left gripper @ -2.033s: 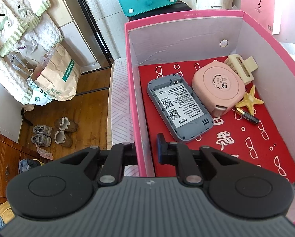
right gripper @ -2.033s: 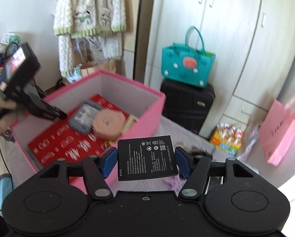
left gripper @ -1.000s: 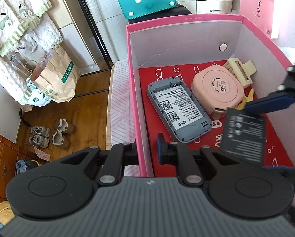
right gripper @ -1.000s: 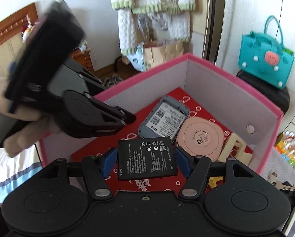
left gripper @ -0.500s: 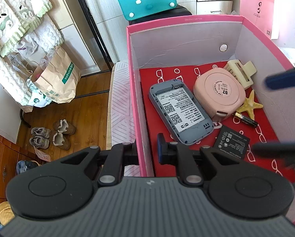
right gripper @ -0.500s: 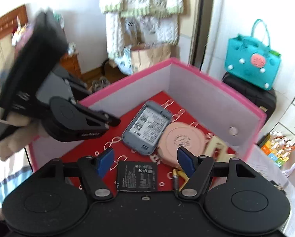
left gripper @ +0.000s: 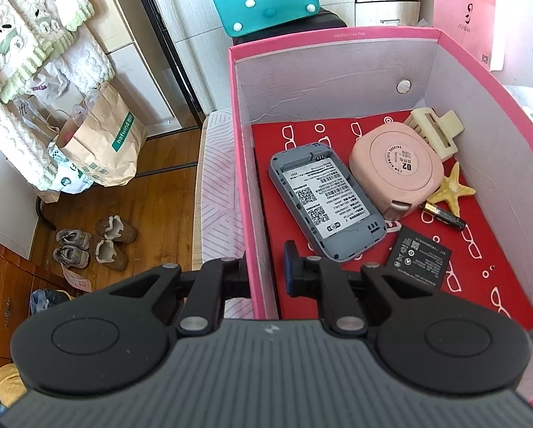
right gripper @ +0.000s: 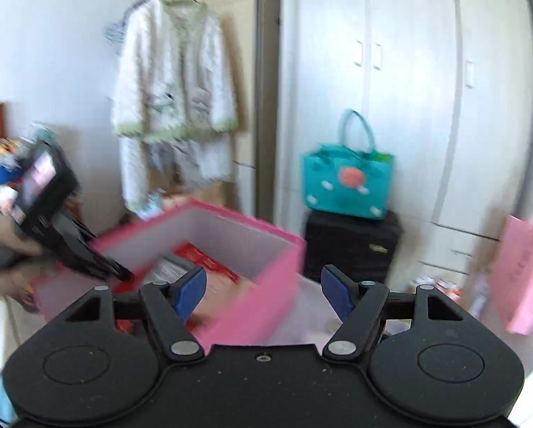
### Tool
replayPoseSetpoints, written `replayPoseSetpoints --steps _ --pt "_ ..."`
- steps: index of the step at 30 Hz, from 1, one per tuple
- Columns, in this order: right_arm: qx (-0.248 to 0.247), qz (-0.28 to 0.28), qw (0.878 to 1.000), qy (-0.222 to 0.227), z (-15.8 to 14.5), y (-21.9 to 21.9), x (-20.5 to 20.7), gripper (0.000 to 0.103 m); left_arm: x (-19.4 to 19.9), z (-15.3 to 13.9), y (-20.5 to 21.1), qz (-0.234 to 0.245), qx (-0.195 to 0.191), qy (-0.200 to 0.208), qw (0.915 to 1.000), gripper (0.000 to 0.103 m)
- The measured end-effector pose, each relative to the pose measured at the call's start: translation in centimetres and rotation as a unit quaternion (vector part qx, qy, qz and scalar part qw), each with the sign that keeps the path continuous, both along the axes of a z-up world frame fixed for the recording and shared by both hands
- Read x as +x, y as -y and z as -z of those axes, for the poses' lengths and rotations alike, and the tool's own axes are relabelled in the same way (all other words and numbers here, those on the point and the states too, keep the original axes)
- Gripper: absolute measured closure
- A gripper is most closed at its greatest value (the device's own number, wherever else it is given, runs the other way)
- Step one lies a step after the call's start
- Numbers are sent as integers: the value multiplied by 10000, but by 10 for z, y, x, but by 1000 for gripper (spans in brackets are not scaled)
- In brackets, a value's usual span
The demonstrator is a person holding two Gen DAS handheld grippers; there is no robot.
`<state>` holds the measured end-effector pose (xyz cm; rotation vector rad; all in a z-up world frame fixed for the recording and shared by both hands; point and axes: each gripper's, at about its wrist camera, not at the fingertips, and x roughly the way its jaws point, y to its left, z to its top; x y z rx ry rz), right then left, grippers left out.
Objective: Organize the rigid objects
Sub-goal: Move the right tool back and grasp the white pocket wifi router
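- Six hard things lie in your pink box [left gripper: 337, 39]: a grey case [left gripper: 325, 207], a round pink case [left gripper: 396, 171], a cream clip [left gripper: 434, 132], a starfish [left gripper: 451, 189], a small battery [left gripper: 444, 215] and a flat black battery [left gripper: 418, 256].
- Your left tongs [left gripper: 266, 267] pinch the box's side wall; one finger is outside it and one is inside.
- Your right tongs [right gripper: 262, 294] stand wide with nothing between the blue pads [right gripper: 191, 290]. They point over the box's near corner.
- That right view is blurry, so I think the hand is swinging fast. It could bump the box wall and tip it, because the wall looks like thin card.
- If your left tongs let go too soon, the light box could slide on the cloth [left gripper: 216, 185] under it.
- The flat black battery is smooth and thin. It lies flat on the red floor, close to the grey case. It would be hard to pick up again.
- The small battery is round like a stick, so a knock could make it roll.
- The starfish has thin, bumpy arms that could snap if squeezed.
- The clip has teeth that could catch on other things.
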<state>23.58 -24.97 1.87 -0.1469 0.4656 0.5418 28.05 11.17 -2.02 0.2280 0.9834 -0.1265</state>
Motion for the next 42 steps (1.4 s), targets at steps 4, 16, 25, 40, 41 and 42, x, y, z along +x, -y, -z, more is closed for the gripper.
replayPoseSetpoints --steps 4,16,25,40,41,42 --pt "-21 263 9989 -391 23 23 0 28 0 0 0 -16 -46 0 10000 91" --pt "342 1083 9825 -1475 92 86 24 29 0 0 -2 -28 -88 -2 10000 91" --pt "725 1183 9748 -1748 107 102 72 31 -1 0 -2 -32 -63 0 10000 91" --pt "838 1215 9734 -1753 135 106 105 32 -2 -2 1 -50 54 37 10000 91" --pt "761 1185 9753 -1702 135 105 103 32 -3 -2 1 -46 71 46 10000 91" --pt "705 1179 9762 -1679 136 104 102 32 -3 -1 2 -44 92 58 9999 91"
